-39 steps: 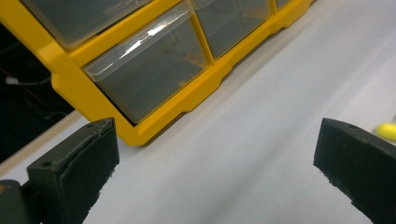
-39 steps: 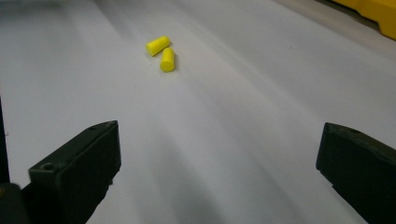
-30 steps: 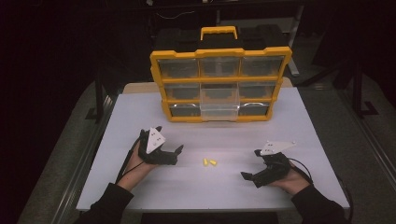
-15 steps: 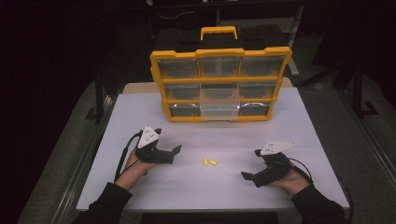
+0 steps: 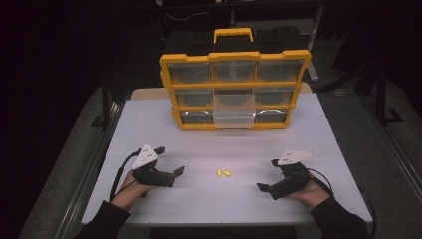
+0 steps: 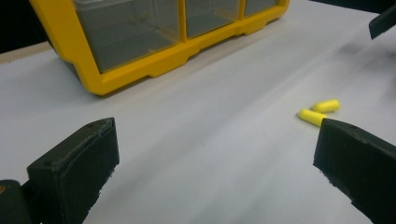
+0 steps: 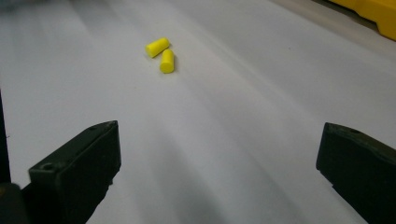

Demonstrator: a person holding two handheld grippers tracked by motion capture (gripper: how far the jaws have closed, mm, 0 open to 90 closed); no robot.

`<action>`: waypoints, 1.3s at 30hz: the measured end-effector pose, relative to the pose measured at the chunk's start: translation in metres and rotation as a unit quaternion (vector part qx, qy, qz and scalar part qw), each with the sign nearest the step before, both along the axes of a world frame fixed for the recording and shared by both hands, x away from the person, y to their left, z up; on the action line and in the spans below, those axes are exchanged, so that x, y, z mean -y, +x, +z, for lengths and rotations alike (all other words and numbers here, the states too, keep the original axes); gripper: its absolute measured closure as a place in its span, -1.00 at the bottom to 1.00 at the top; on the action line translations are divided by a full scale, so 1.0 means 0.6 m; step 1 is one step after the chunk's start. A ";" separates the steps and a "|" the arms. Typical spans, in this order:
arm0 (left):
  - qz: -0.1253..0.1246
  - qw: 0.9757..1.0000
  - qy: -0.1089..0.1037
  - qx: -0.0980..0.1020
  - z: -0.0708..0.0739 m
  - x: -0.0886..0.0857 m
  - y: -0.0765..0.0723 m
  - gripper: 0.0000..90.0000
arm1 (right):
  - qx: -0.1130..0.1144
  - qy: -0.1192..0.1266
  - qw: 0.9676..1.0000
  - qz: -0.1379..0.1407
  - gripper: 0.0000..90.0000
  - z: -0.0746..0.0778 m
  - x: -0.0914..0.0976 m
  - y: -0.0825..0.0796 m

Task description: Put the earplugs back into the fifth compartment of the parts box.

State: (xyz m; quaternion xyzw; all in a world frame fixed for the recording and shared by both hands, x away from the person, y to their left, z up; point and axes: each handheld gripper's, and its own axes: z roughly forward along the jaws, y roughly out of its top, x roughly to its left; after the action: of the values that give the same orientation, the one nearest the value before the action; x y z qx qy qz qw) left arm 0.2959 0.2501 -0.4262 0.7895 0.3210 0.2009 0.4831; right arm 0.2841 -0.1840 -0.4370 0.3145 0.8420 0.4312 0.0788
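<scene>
Both tools are held low over the counter with jaws spread wide and nothing between them. Left tool (image 5: 169, 167) is gripped by the left hand (image 5: 132, 186) on one side of the two yellow earplugs (image 5: 223, 173), right tool (image 5: 268, 175) by the right hand (image 5: 311, 191) on the other side; each is aimed inward at the earplugs and stands apart from them. In the left gripper view the earplugs (image 6: 320, 112) are seen just past one black jaw; in the right gripper view they (image 7: 161, 53) lie well ahead of the jaws, the two pieces touching at an angle.

The counter (image 5: 164, 129) is covered by a smooth, matt white sheet, with a pale wooden edge showing behind the organiser. The room around it is dark; grey floor and black stands are made out at the sides.

Compared with the frame one second ago, the left tool has been lowered and drawn a little away from the earplugs, nearer the counter's near edge. The right tool and the earplugs have stayed where they were.

The earplugs are small rounded cylinders of bright yellow foam. Beyond the earplugs stands the organiser (image 5: 166, 87), a yellow plastic frame with a black back, a yellow handle and three rows of clear drawers; the bottom middle drawer (image 5: 234, 118) is pulled out towards the earplugs. The jaws are blocky, black and dull, with worn edges. A grey three-cornered plate sits on each tool, and a black cable trails from each.
</scene>
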 end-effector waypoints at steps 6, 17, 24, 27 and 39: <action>0.003 1.000 0.006 -0.002 -0.003 -0.011 -0.013 -1.00 | -0.002 0.000 1.000 0.000 -1.00 0.001 0.000 0.001; 0.005 1.000 0.006 0.002 -0.003 -0.009 -0.013 -1.00 | -0.017 -0.016 0.999 0.021 -1.00 0.017 -0.010 0.007; 0.005 1.000 0.006 -0.002 -0.004 -0.009 -0.011 -1.00 | -0.024 -0.027 0.999 0.032 -1.00 0.024 -0.025 0.014; 0.002 1.000 0.002 -0.006 -0.003 -0.009 -0.011 -1.00 | -0.026 -0.029 0.999 0.033 -1.00 0.028 -0.032 0.020; -0.004 1.000 0.000 -0.005 -0.003 -0.007 -0.011 -1.00 | -0.028 -0.038 0.998 0.044 -1.00 0.037 -0.057 0.036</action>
State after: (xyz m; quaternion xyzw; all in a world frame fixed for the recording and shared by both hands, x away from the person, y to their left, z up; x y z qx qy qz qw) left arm 0.2891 0.2545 -0.4282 0.7915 0.3201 0.1951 0.4827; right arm 0.3055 -0.1497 -0.4148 0.2855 0.8726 0.3933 0.0478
